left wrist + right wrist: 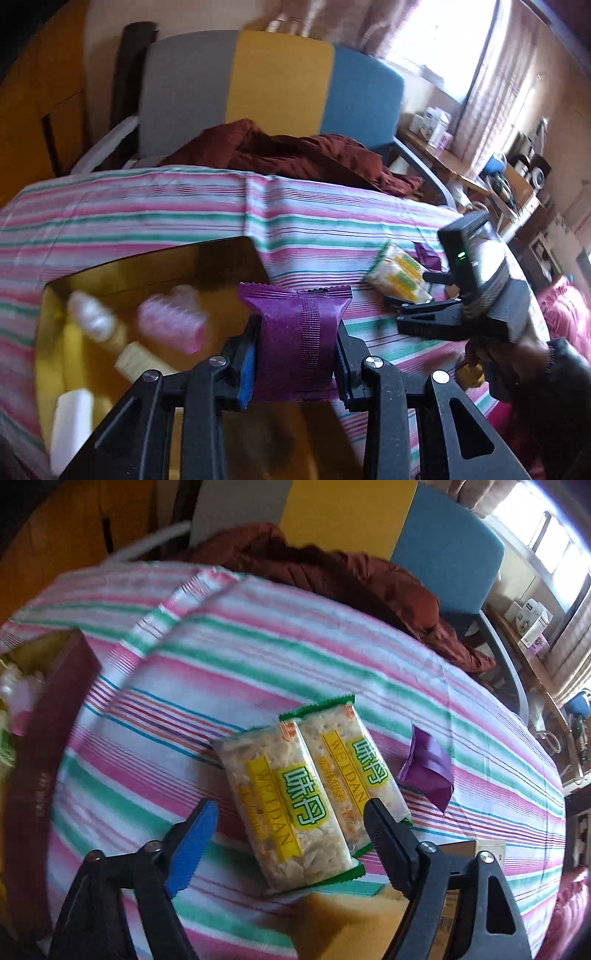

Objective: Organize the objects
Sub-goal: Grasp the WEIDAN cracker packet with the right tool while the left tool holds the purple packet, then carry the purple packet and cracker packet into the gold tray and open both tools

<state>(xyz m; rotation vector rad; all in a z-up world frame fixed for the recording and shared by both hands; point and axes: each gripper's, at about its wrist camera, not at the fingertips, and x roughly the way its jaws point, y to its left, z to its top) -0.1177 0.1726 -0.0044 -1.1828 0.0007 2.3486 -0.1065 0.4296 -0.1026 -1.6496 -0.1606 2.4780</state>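
My left gripper (297,343) is shut on a purple snack packet (291,306), held upright above the near right corner of an open box (51,291) with a yellow inside. In the right wrist view, my right gripper (291,834) points down over two clear cracker packets (306,797) with yellow-green labels, lying side by side on the striped tablecloth (221,657). Its jaws stand apart on either side of the pair; the blue pad (192,849) is clear of the wrapper. The left wrist view shows the right gripper (402,310) beside the same crackers (399,277).
The box holds a pink bottle pack (173,321), a white bottle (88,314) and other small packets. A second purple packet (428,768) lies right of the crackers. A rust-brown cloth (332,572) and a grey-yellow-blue chair (277,81) sit behind the table. A tan block (351,915) lies at the near edge.
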